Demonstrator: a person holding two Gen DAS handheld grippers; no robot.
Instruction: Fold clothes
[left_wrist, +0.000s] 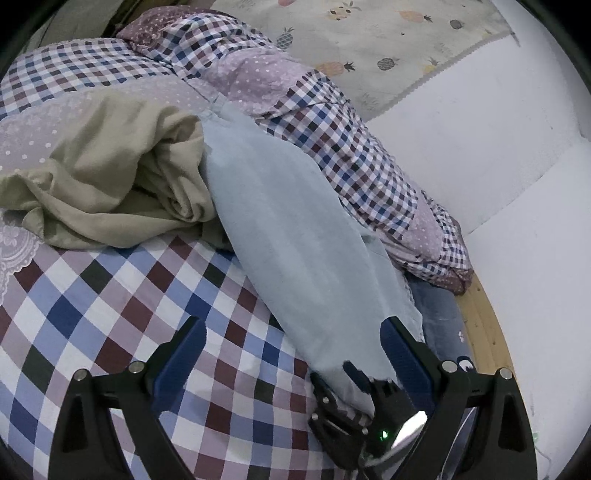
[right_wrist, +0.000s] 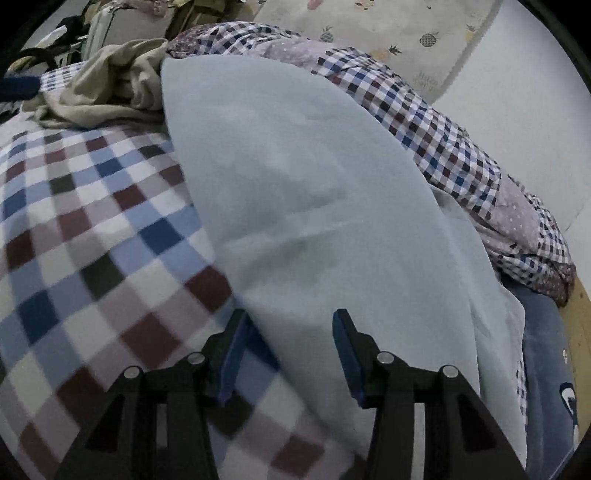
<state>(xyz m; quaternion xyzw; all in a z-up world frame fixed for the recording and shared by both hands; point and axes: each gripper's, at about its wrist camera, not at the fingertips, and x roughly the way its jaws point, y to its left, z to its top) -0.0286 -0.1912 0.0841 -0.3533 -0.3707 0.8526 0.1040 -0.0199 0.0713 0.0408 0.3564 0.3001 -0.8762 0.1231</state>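
Observation:
A long light-blue cloth (left_wrist: 295, 236) lies diagonally across the checked bedsheet (left_wrist: 110, 314), its far end against a crumpled beige garment (left_wrist: 110, 177). My left gripper (left_wrist: 293, 330) is open wide just above the sheet, its right finger at the cloth's near edge. The right gripper (left_wrist: 338, 376) shows at the bottom of the left wrist view, straddling the cloth's near end. In the right wrist view the light-blue cloth (right_wrist: 314, 206) fills the middle and runs down between the parted fingers of my right gripper (right_wrist: 290, 332). The beige garment (right_wrist: 110, 85) sits at the far left.
A rolled quilt (left_wrist: 332, 129) of small checks and dotted mauve patches runs along the cloth's right side. Beyond it are a pineapple-print sheet (left_wrist: 388, 44) and a white padded surface (left_wrist: 480, 147). A wooden bed edge (left_wrist: 480, 321) and a blue plush item (right_wrist: 546, 350) lie at the right.

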